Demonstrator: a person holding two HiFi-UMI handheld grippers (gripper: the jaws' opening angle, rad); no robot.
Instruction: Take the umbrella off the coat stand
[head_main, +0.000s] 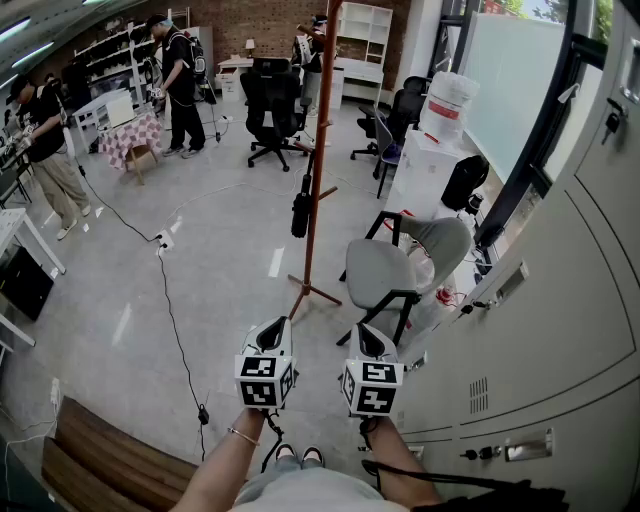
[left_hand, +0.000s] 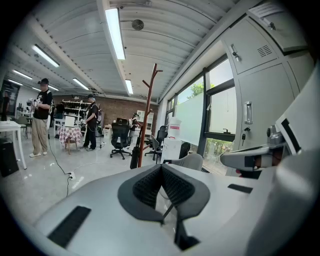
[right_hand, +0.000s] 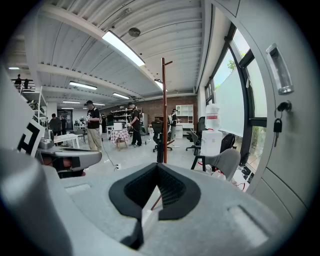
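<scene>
The brown coat stand (head_main: 318, 150) rises from the floor a few steps ahead of me. A folded black umbrella (head_main: 301, 210) hangs beside its pole, about halfway up. My left gripper (head_main: 273, 332) and right gripper (head_main: 368, 337) are held side by side low in the head view, short of the stand's feet, both shut and empty. In the left gripper view the stand (left_hand: 146, 115) and the umbrella (left_hand: 135, 156) show far beyond the closed jaws of that gripper (left_hand: 161, 167). The right gripper view has the stand (right_hand: 164, 110) and umbrella (right_hand: 160, 150) straight ahead of its gripper (right_hand: 156, 167).
A grey chair (head_main: 395, 265) stands just right of the coat stand's base. Grey metal cabinets (head_main: 560, 330) line the right side. A black cable (head_main: 170, 300) runs across the floor on the left, and a wooden bench (head_main: 110, 455) sits near left. Office chairs (head_main: 272, 105) and people stand farther back.
</scene>
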